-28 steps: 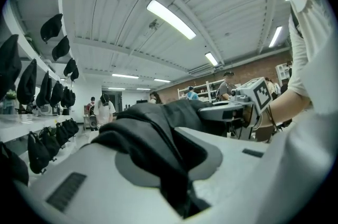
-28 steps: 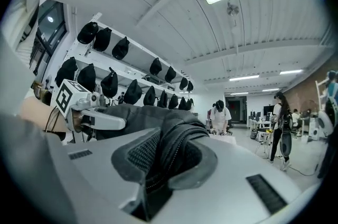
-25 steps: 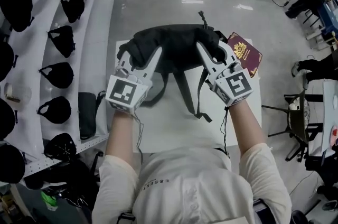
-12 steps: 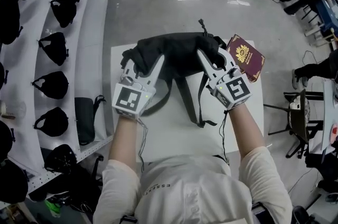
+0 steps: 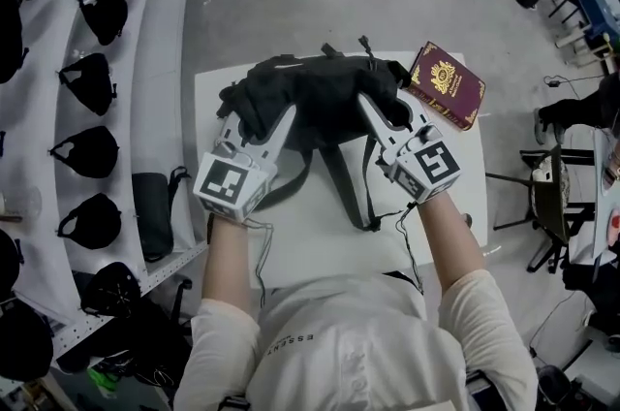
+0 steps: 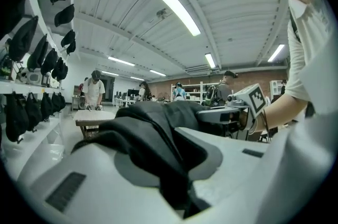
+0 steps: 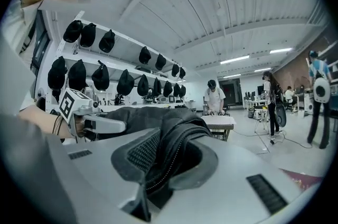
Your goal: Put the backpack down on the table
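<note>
While my left gripper [image 5: 257, 115] and right gripper [image 5: 392, 107] both grip the backpack [image 5: 320, 89], I'm at the set-down.
Each pair of jaws is nearly closed on a fold of fabric. The backpack hangs by the table's [image 5: 320, 254] far edge, straps trailing nearer. Next, I judge: settle it, release. A red booklet [image 5: 448, 84] lies at the far right corner, with shelves [image 5: 145, 50] to the left.

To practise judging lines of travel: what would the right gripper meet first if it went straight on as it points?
The black backpack: the jaws of the right gripper pinch its fabric, and its bulk probably lies ahead.
</note>
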`<act>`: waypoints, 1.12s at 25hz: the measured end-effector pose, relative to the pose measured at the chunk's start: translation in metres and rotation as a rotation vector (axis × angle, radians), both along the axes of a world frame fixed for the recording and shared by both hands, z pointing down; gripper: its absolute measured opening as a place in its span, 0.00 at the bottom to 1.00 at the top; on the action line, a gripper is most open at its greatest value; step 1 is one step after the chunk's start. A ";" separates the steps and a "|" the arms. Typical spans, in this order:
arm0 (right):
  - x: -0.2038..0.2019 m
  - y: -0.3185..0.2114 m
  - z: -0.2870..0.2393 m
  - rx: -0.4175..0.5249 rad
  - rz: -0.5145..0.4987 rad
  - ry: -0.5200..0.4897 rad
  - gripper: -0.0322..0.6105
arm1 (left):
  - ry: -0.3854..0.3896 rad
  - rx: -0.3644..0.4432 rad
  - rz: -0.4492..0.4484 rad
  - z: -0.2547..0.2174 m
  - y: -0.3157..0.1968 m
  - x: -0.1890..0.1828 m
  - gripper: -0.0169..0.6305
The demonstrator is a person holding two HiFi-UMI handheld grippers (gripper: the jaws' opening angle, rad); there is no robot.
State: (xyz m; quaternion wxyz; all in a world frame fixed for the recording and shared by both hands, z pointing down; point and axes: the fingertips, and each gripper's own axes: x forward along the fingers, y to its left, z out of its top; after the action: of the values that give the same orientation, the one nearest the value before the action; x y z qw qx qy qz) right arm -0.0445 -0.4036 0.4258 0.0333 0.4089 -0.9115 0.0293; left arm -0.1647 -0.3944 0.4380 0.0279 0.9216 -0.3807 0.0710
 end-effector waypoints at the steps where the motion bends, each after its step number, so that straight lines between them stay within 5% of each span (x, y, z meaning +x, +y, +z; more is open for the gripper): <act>1: 0.000 0.004 0.002 -0.007 -0.001 0.000 0.17 | 0.008 -0.007 0.002 0.001 0.004 0.001 0.14; 28: 0.010 0.132 0.063 -0.152 -0.026 -0.068 0.17 | 0.141 -0.226 -0.054 0.069 0.135 0.004 0.15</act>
State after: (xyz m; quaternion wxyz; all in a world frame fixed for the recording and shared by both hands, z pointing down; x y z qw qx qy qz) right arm -0.0347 -0.2721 0.4892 0.0335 0.3922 -0.9124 0.1117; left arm -0.1604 -0.2591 0.5074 0.1601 0.9047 -0.3918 0.0479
